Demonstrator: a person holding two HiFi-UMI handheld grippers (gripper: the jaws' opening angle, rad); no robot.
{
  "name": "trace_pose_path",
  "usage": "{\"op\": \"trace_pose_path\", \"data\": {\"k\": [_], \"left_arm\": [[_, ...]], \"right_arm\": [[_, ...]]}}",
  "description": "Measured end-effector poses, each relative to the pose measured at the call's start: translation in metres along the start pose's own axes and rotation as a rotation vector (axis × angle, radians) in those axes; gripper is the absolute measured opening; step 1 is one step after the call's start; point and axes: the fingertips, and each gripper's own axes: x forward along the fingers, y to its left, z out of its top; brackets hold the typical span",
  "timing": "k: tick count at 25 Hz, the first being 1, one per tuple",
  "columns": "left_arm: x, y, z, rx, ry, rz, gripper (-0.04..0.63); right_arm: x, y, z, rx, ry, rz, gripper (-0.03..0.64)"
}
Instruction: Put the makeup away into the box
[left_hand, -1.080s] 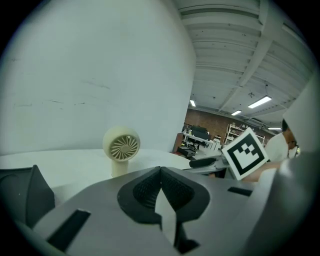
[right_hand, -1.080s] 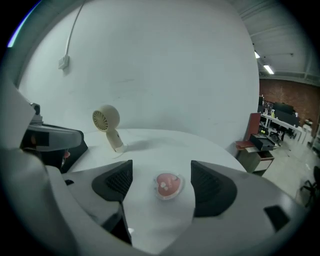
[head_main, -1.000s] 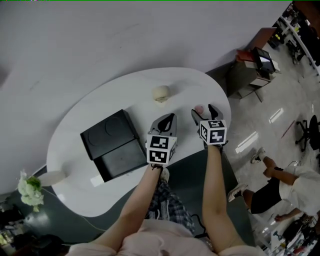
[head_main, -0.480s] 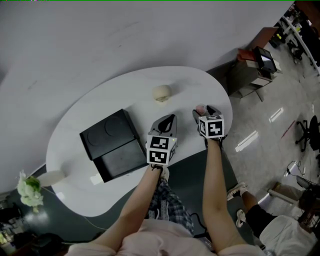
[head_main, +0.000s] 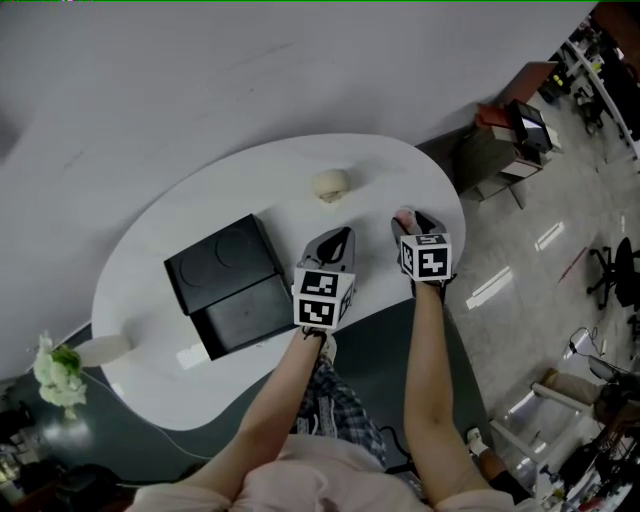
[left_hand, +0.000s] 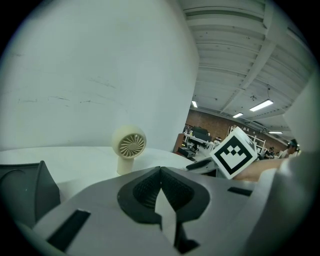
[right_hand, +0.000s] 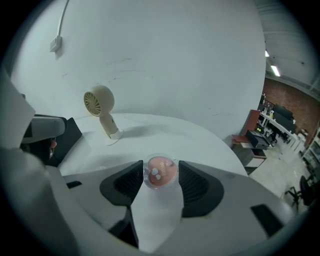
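Right gripper: jaws closed onto a round pink makeup compact, near the white table's right edge (the head view shows only a pink sliver).
Left gripper: jaws together, empty, between compact and black box.
Cream fan: upright, beyond both.

Both forearms outstretched; left gripper jaws together, right gripper jaws tight on pink compact.
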Motion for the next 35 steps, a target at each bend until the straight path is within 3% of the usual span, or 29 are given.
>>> {"op": "trace_pose_path", "data": {"k": [6, 17, 28, 35], "left_arm": [[-0.033, 0.012, 0.012, -0.01, -0.026, 0.029, 0.026], [-0.136, 0.074, 0.028, -0.037, -0.096, 0.186, 0.026], [-0.252, 0.158, -0.002, -0.106, -0.13, 0.4, 0.026], [-0.306, 0.195, -0.031, -0.16, -0.131, 0.501, 0.026]], "right_arm": [[-0.033, 0.024, 0.015, -0.014, -0.042, 0.007, 0.238], [-0.086, 0.114, 0.047, -0.08, -0.131, 0.089, 0.238], [-0.103, 0.296, 0.079, -0.289, -0.187, 0.36, 0.238], [-0.104, 0.394, 0.05, -0.441, -0.117, 0.529, 0.238]]}}
